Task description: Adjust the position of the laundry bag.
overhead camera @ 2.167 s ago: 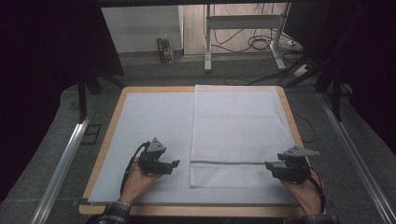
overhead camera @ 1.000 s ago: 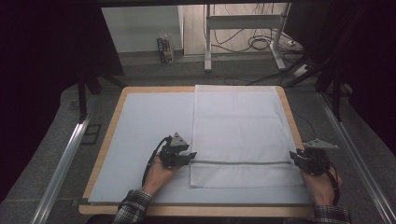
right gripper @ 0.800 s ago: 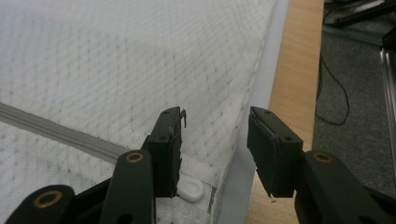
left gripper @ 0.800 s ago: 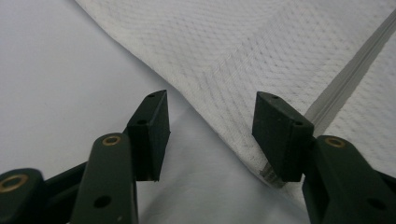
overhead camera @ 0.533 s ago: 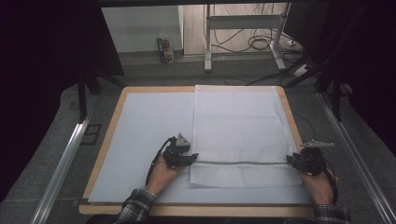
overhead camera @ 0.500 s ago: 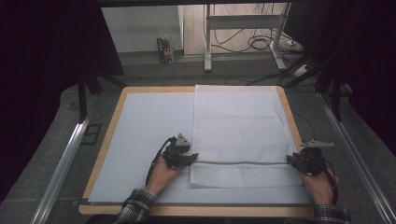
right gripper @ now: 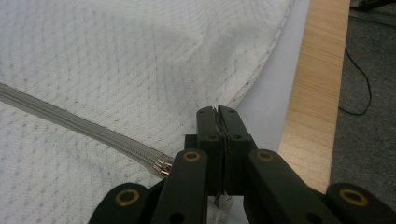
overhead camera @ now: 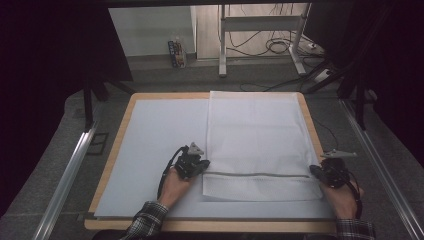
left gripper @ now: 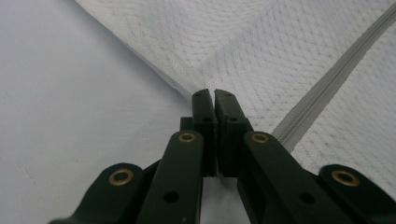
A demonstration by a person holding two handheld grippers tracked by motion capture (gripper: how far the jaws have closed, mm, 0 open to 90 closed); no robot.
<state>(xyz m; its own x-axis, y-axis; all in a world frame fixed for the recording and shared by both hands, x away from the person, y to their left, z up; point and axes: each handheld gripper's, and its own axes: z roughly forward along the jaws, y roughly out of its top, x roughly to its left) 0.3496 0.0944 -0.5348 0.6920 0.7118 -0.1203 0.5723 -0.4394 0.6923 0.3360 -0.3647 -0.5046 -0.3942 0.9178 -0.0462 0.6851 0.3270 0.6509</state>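
— Cloth first: where does it lie, and what has hold of it?

— The white cover (overhead camera: 257,145) lies flat on the right half of the surface (overhead camera: 150,145), its far edge at the back rim and its near edge short of the front rim. A grey zipper (overhead camera: 257,175) runs across it near the front. The left claw (overhead camera: 197,167) sits at the cover's left edge, at the zipper's left end; the right claw (overhead camera: 327,175) sits at the right edge, at the zipper's other end.

— Are they gripping?

— In the left gripper view the left claw (left gripper: 209,95) has its jaws pressed almost together, with only a sliver of a gap, right at the cloth's edge where the fabric rises into a small ridge. I judge it to be pinching the edge, though the fabric between the jaws is hard to make out. In the right gripper view the right claw (right gripper: 217,112) is closed with a thin fold of cloth visible between the jaws, just beside the zipper's metal end (right gripper: 161,167).

— So which step is this?

— Both side edges look seized at the zipper line, so I take this as the grasp before a fold or a lift of the front part of the cover.

— What does the next move call for?

— Likely raising both hands together, keeping the zipper line taut and level, then carrying the front strip away toward the far edge. If one hand leads, the cloth could skew or wrinkle, and the left grip seems shallow enough to slip.
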